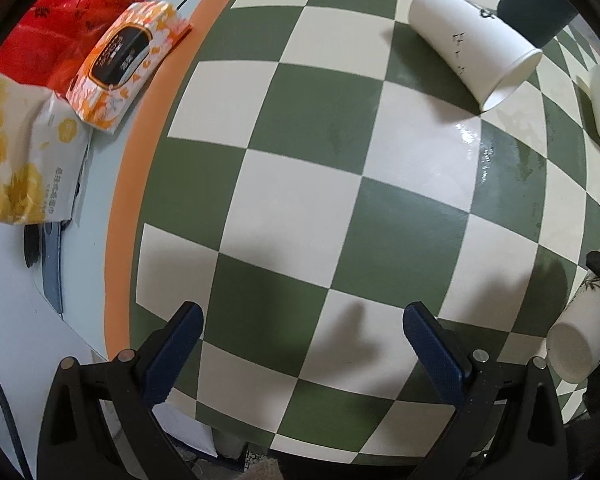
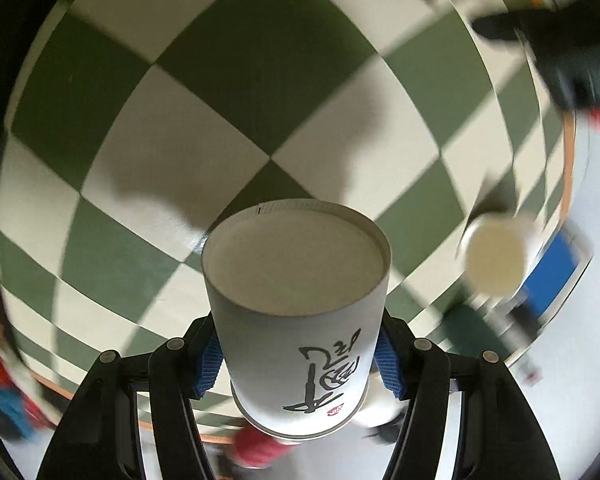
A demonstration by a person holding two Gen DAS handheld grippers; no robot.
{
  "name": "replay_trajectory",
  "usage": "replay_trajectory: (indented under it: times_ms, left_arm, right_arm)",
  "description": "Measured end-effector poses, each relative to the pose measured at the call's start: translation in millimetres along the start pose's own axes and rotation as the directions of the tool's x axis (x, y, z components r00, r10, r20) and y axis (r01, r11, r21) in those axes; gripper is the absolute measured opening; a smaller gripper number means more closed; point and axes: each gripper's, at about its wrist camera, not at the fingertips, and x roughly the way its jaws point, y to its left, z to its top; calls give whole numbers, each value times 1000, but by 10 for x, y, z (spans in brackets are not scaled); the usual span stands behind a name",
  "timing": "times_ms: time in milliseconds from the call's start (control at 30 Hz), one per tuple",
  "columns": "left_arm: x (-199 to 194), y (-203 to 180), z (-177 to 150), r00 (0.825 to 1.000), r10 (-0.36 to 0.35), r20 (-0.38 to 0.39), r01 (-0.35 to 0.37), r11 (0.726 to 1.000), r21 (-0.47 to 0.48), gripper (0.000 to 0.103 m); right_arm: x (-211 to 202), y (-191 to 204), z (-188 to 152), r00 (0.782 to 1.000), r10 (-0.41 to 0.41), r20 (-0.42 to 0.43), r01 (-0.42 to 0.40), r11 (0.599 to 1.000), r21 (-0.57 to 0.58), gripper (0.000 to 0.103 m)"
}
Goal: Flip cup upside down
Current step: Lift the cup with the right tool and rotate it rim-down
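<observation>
My right gripper (image 2: 298, 364) pinches a white paper cup (image 2: 296, 312) with black calligraphy between its blue pads, the cup's flat base pointing away from me above the green-and-cream checkered mat (image 2: 204, 128). My left gripper (image 1: 302, 334) hangs spread and empty over the mat, another paper cup (image 1: 476, 46) lying on its side beyond it

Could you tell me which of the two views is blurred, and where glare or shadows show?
Right wrist view: background smeared by motion, while the held paper cup stays sharp. Left wrist view: crisp throughout, glare patch on the checkered mat, soft gripper shadows near the open left gripper.
</observation>
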Motion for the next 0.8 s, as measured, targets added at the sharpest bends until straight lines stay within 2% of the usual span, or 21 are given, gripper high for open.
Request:
replay_trajectory:
  times_ms: [100, 233, 433, 567, 600, 700, 800]
  left_arm:
    - [-47, -53, 18, 1000, 0, 9, 0, 1000, 12, 102]
    - [-153, -153, 73, 1000, -1, 15, 1, 1000, 29, 102]
    - [-256, -319, 76, 1000, 0, 21, -1, 999, 52, 102]
    - [-281, -402, 85, 1000, 3, 31, -5, 998, 66, 102]
    - [-283, -434, 86, 999, 4, 32, -6, 998, 68, 103]
    - [-288, -511, 93, 999, 5, 31, -8, 997, 72, 102]
    - [-304, -495, 80, 999, 7, 35, -10, 997, 77, 103]
  right_arm:
    - [83, -218, -114, 993, 115, 13, -116, 980, 164, 65]
    - [214, -496, -280, 968, 243, 56, -246, 900, 361, 65]
    - [457, -730, -617, 902, 400, 161, -413, 691, 594, 65]
    - [657, -777, -806, 831, 496, 251, -507, 494, 706, 65]
    - [718, -808, -855, 808, 519, 278, -530, 435, 728, 65]
    - [808, -815, -946, 752, 563, 342, -578, 315, 752, 65]
    - [907, -855, -990, 710, 592, 380, -601, 230, 765, 65]
